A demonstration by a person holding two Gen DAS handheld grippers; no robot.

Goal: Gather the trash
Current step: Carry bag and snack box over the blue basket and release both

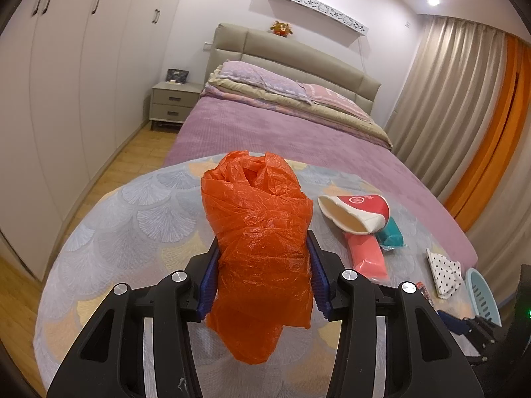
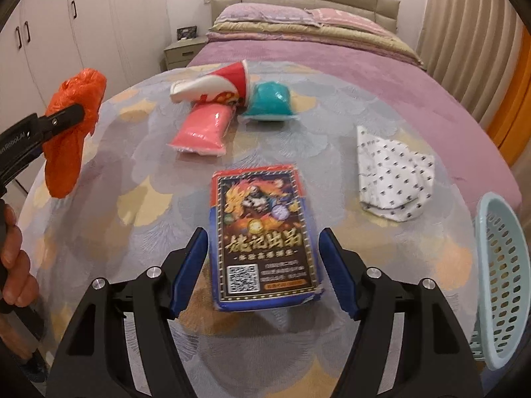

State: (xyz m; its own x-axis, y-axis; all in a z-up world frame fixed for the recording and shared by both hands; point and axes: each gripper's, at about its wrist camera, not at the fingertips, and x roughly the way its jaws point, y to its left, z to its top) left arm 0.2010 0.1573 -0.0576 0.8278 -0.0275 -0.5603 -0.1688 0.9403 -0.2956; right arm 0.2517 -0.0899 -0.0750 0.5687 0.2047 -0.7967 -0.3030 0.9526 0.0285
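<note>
Collection is standing at an early stage, as far as the two views are showing. The left gripper [image 1: 264,272] is pinching an orange plastic bag [image 1: 262,232], its blue pads pressing the crumpled film on both sides and holding it up off the table [image 1: 109,219]. The bag is bunched and its mouth is not spread, so nothing appears to be going into it yet; whether it already contains anything cannot be told from outside.

The right gripper [image 2: 264,272] is hanging over a printed card box [image 2: 264,242] lying flat near the front of the table. Its jaws are spread, standing on either side of the box with a visible gap at each pad, so the box is framed but not gripped.

Items appearing to be awaiting collection, all lying on the patterned tablecloth:
- the card box, between the right jaws;
- a crushed red and white paper cup [image 2: 215,83], on its side towards the far edge;
- a pink packet [image 2: 200,129], touching the cup;
- a teal packet [image 2: 270,101], just beside the cup;
- a crumpled spotted paper [image 2: 395,172], to the right, apart from the rest.

A pale blue basket [image 2: 501,278] is sitting at the right edge of the table; only part of it is in view.

Judgement: five loose pieces are remaining, none confirmed bagged. The box is looking like the piece in hand.
</note>
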